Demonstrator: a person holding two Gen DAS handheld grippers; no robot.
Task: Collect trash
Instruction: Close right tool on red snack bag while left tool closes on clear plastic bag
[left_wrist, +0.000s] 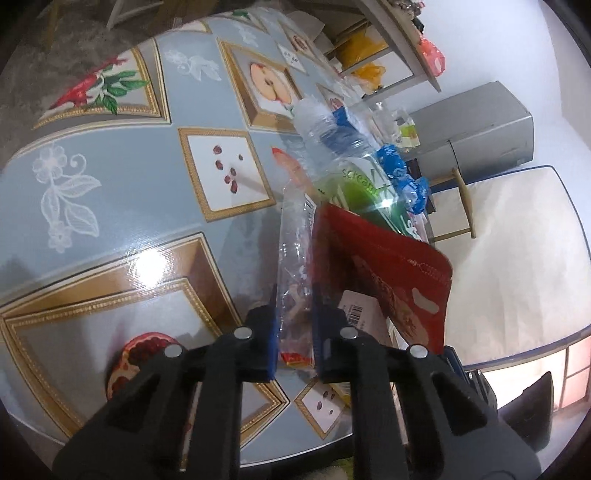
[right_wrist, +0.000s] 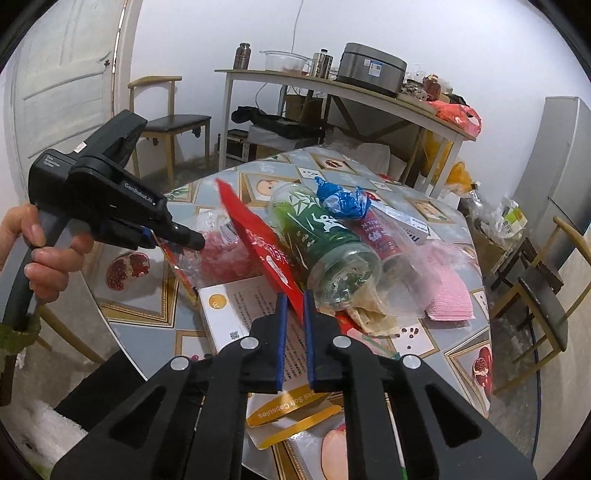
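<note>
Right gripper (right_wrist: 294, 306) clamping red pouch (right_wrist: 264, 243) edge-up, left gripper (left_wrist: 294, 295) pinching clear wrapper (left_wrist: 293, 236) lengthwise away.

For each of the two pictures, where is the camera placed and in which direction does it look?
Left wrist view: sits on the left tongs, looking down along them across the patterned table; they pinch a clear plastic wrapper. Only the tongs show.
Right wrist view: sits on the right tongs, looking over the trash pile toward the far shelf; they pinch the red pouch. The left tongs and the hand holding them show at left.
Shared: the red pouch, green bottle, clear plastic wrapper, table.
</note>
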